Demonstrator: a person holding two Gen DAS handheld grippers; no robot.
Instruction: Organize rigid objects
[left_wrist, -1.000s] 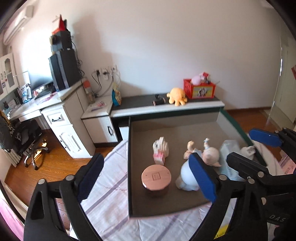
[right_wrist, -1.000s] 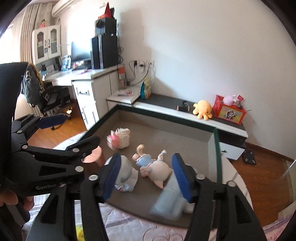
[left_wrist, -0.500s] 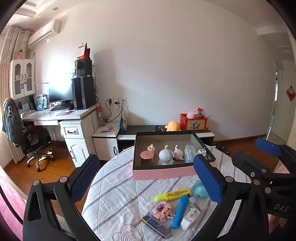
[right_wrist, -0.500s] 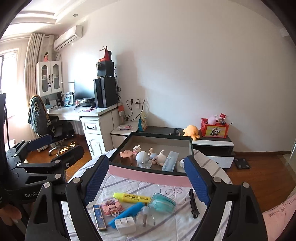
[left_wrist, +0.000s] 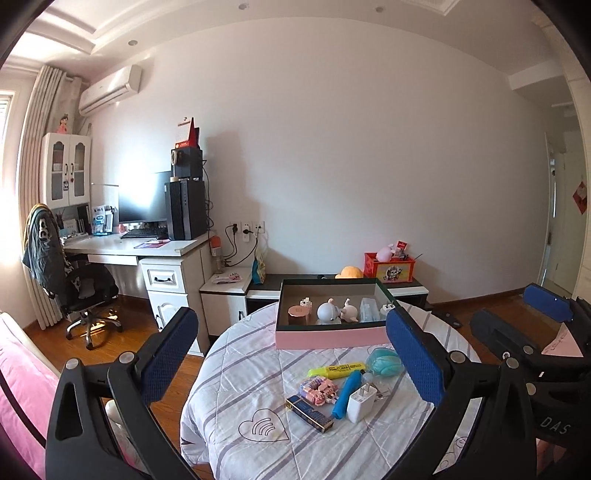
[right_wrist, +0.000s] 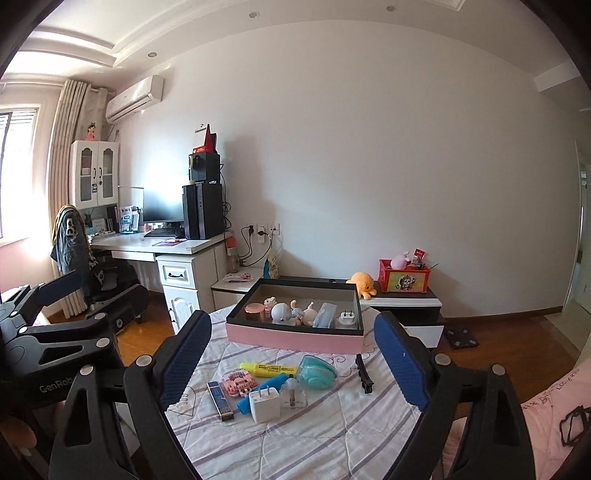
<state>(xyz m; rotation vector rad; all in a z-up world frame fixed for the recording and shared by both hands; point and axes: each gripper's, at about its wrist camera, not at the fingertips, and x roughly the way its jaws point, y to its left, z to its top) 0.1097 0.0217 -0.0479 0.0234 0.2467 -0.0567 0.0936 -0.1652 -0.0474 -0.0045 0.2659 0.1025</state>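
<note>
With both your left gripper (left_wrist: 291, 354) and right gripper (right_wrist: 291, 363) empty, left jaws wide and right jaws opening, straddle the white charger (right_wrist: 264, 405) squarely before lifting it toward the pink box (right_wrist: 295, 338).

- The box (right_wrist: 293, 338) sits at the table's (right_wrist: 295, 435) far side.
- The charger (right_wrist: 264, 406) lies nearer, right of the case (right_wrist: 220, 400).
- The clip (right_wrist: 364, 373) lies rightmost.

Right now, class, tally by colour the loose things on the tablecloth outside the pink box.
Yellow highlighter: 1
Blue pen: 1
White charger: 1
Pink block toy: 1
Teal item: 1
Black hair clip: 1
Clear bottle: 1
Navy box: 1
Total: 8
</note>
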